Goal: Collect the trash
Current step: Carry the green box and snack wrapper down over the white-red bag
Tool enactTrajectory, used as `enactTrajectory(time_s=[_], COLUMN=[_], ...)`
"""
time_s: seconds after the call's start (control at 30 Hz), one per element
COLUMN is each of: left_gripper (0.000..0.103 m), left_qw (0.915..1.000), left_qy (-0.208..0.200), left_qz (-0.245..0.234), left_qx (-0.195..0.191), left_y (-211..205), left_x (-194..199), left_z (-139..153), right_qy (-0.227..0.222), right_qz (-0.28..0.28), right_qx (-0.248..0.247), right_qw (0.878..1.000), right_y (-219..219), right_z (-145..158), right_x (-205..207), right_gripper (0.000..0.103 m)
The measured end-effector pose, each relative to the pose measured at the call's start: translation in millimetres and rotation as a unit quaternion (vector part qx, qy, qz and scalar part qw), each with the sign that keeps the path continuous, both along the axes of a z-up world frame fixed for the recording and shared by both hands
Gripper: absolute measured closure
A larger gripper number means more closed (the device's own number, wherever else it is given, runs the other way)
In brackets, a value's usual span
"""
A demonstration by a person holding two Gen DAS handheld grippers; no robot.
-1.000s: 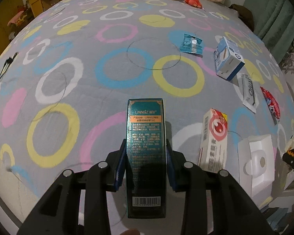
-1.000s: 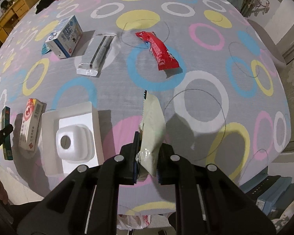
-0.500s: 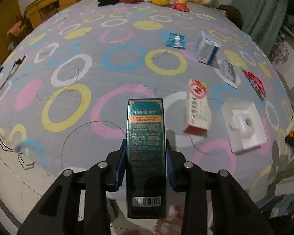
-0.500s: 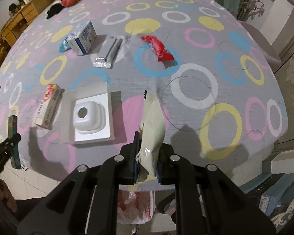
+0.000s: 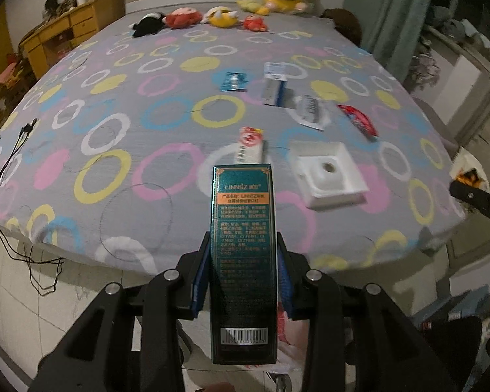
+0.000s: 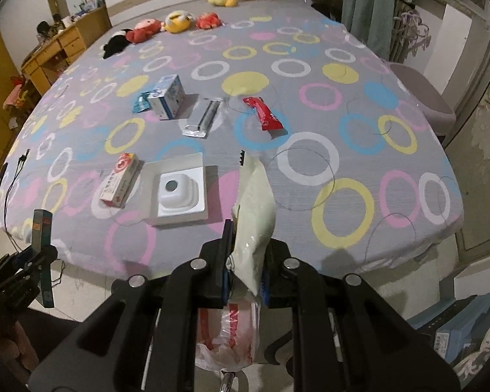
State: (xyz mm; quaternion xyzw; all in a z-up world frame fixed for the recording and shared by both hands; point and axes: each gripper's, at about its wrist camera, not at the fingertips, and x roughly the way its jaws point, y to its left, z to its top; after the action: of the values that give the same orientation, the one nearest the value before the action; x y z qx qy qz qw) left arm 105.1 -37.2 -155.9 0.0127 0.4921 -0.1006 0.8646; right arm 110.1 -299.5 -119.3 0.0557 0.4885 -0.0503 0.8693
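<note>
My left gripper (image 5: 244, 274) is shut on a tall dark green box (image 5: 244, 245), held upright past the foot of the bed. From the right wrist view the same gripper (image 6: 26, 261) and green box (image 6: 43, 228) show at far left. My right gripper (image 6: 245, 261) is shut on a pale cream wrapper (image 6: 254, 202). Below it hangs a red-and-white plastic bag (image 6: 228, 336). On the bed lie a red-and-white box (image 6: 119, 179), a white moulded tray (image 6: 178, 189), a red snack wrapper (image 6: 266, 117), a silver wrapper (image 6: 202, 119), a blue-and-white carton (image 6: 168, 96) and a teal packet (image 6: 141, 103).
The bed (image 6: 359, 150) has a grey sheet with coloured rings, plush toys (image 6: 176, 21) at its head. A black cable (image 5: 13, 170) hangs over its left edge. A wooden desk (image 5: 62, 37) stands at back left, curtains (image 5: 385, 9) at right, boxes (image 6: 457, 323) on the floor at right.
Both grippers have pulled back and up from the bed, each keeping its item. The bed's foot edge, the floor and the plastic bag have come into view.
</note>
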Motion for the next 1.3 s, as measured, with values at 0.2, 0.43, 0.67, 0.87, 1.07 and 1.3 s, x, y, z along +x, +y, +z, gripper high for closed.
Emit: enactTrajectory(time_s=[0.2, 0.43, 0.67, 0.87, 1.07, 1.3], left_gripper=[0.068, 0.068, 0.068, 0.068, 0.068, 0.068], left_qw=[0.9995, 0.9977, 0.9944, 0.9924, 0.9912, 0.9855], left_qy=[-0.007, 0.006, 0.040, 0.064, 0.087, 0.129], left_qz=[-0.030, -0.067, -0.095, -0.103, -0.100, -0.109], left_qx=[0.002, -0.014, -0.025, -0.019, -0.007, 0.021], left_y=[-21, -32, -42, -46, -50, -63], left_x=[-34, -66, -90, -100, -100, -94], left_z=[-3, -34, -88, -127, -158, -198], right_qy=[-0.019, -0.042, -0.017, 0.000, 0.020, 0.063], right_qz=[0.016, 0.034, 0.047, 0.050, 0.062, 0.063], right_qx=[0.005, -0.017, -0.011, -0.004, 0.005, 0.025], right_qw=[1.000, 0.998, 0.999, 0.999, 0.998, 0.996], right_y=[13, 35, 49, 54, 62, 66], right_z=[-9, -32, -86, -120, -157, -200], right_x=[-41, -89, -106, -109, -105, -95], right_gripper=[0.089, 0.089, 0.089, 0.089, 0.089, 0.089])
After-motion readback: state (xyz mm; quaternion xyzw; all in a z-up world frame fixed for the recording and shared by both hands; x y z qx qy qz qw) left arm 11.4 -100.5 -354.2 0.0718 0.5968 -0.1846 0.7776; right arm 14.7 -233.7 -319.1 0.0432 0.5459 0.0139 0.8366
